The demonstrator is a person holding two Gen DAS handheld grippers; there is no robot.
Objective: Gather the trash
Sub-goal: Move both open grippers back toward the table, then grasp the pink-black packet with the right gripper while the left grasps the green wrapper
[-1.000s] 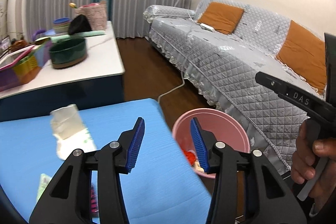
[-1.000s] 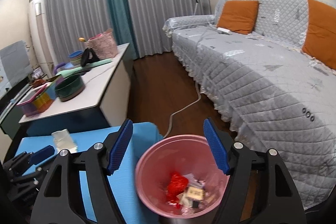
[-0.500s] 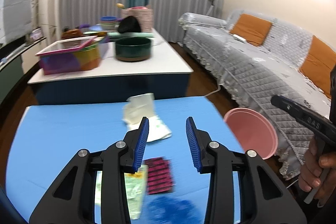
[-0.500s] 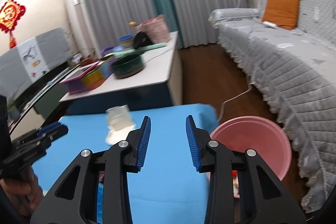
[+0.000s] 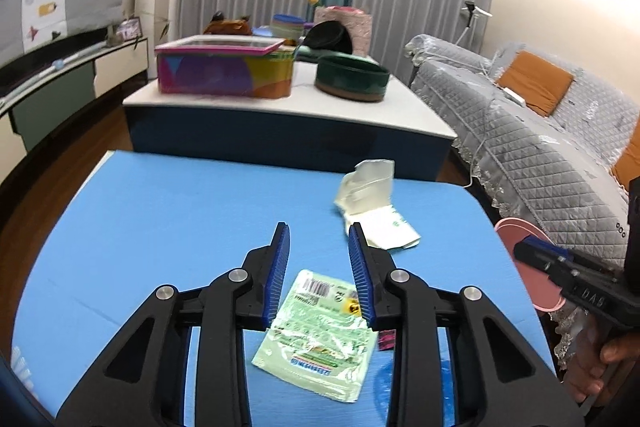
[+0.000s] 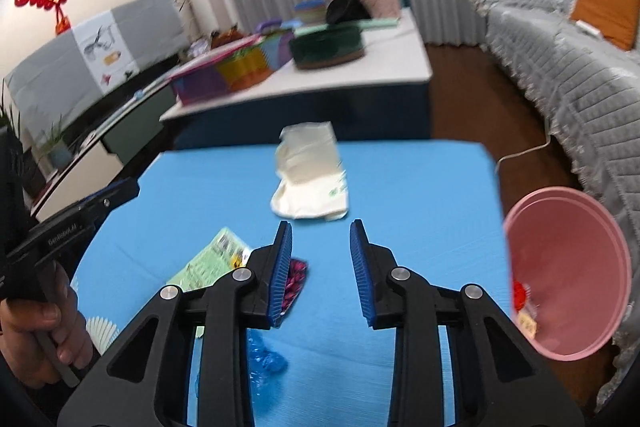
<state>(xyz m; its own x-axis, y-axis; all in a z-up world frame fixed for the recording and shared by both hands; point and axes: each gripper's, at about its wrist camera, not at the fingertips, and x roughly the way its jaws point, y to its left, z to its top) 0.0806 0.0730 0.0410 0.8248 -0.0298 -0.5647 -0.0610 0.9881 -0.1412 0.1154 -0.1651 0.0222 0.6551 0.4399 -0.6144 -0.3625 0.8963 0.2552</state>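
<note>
- The left gripper [image 5: 318, 273] hangs over the green wrapper [image 5: 318, 337] on the blue worktop [image 5: 168, 227]. Its jaws stand apart with nothing between them and have just been closing.
- The right gripper [image 6: 320, 271] is empty too, its jaws apart. It is above bare blue surface, with a small pink packet [image 6: 295, 281] just to its left and a crumpled blue bit of plastic [image 6: 264, 357] nearer the front edge.
- The step in hand looks like reaching for the next piece of trash. The left gripper would need to drop onto the flat wrapper and catch an edge, which may be fiddly.
- Farther back lies the white bag [image 6: 310, 177], untouched.
- The pink bin [image 6: 568, 275] stands off the worktop's right edge, with some trash already in it.
</note>
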